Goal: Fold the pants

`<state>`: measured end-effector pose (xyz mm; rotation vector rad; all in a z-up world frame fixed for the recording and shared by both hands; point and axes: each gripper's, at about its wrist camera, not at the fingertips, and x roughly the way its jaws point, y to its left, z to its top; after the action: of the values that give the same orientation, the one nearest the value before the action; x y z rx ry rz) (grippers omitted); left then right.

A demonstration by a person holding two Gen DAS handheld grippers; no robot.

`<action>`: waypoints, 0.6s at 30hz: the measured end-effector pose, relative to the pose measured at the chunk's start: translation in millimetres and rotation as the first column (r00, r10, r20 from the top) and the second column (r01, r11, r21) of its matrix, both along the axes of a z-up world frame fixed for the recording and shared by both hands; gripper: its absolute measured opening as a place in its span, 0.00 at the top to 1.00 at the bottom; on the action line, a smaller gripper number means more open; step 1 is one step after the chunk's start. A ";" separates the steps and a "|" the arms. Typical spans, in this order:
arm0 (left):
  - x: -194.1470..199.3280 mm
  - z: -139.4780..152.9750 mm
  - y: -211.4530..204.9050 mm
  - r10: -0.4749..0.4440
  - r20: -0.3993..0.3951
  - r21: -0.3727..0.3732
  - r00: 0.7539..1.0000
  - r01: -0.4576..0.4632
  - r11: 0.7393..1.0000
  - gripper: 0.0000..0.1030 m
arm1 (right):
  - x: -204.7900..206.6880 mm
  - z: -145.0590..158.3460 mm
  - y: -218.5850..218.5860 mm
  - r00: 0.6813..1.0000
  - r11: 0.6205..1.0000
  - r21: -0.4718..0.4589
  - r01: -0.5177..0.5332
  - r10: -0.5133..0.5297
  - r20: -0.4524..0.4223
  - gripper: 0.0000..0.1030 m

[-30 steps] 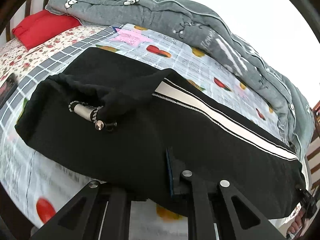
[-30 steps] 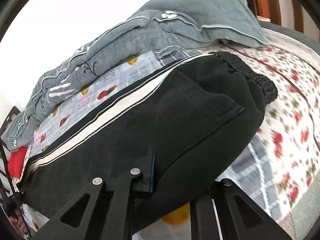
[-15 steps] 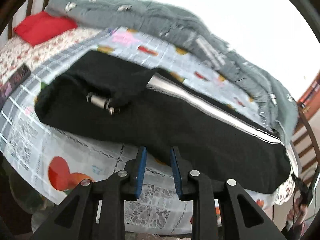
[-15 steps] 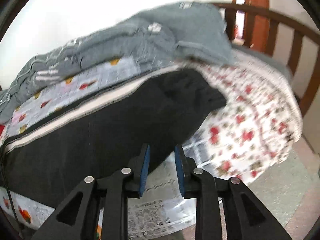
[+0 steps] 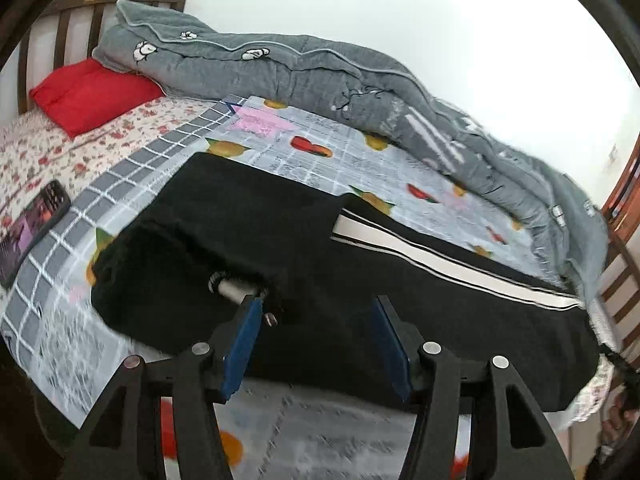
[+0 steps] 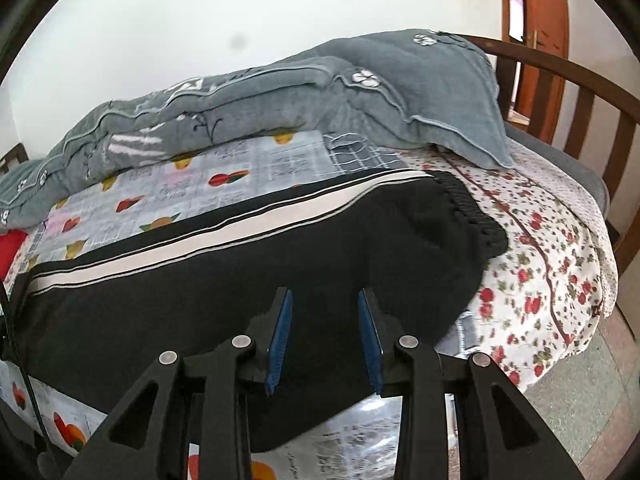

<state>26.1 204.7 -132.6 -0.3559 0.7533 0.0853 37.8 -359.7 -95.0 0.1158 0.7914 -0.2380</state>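
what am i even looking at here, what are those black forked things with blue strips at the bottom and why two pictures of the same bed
Those black forks are hand-held grippers: a person carries one in each hand, and each has a small wide-angle camera looking forward along its two fingers. That is why there are two pictures of one bed, bent at the edges by the lens.

One picture is from the left gripper, the other from the right gripper. The blue strips are the pads that do the pinching.

On the bed lie black pants with a white side stripe, already doubled lengthwise. Behind them are a grey quilt, a red pillow and a phone.

Nothing is held: both grippers have just been opening, and their jaws stand apart with no cloth pinched between them.
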 end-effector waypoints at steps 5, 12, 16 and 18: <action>22.5 -19.9 12.7 0.032 -0.055 0.024 0.998 -0.031 0.999 0.66 | 11.5 0.7 22.7 1.000 0.997 -0.078 -0.016 0.016 0.000 0.68; 56.7 2.5 28.7 0.046 0.028 0.098 0.999 -0.049 0.994 0.87 | 42.0 -14.6 33.4 0.999 0.997 -0.074 -0.021 0.018 -0.043 0.66; 93.6 18.6 40.5 0.076 0.042 0.148 0.996 -0.082 0.986 0.86 | 59.4 -22.1 37.4 0.998 0.998 -0.057 -0.029 0.025 -0.061 0.66; 111.4 21.9 47.3 0.094 0.045 0.162 0.995 -0.100 0.982 0.86 | 68.2 -24.3 42.1 0.997 0.997 -0.064 -0.034 0.029 -0.067 0.66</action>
<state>137.5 252.0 -110.6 -0.2361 0.6867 0.2312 105.9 -317.6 -119.3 0.0343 0.8498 -0.2386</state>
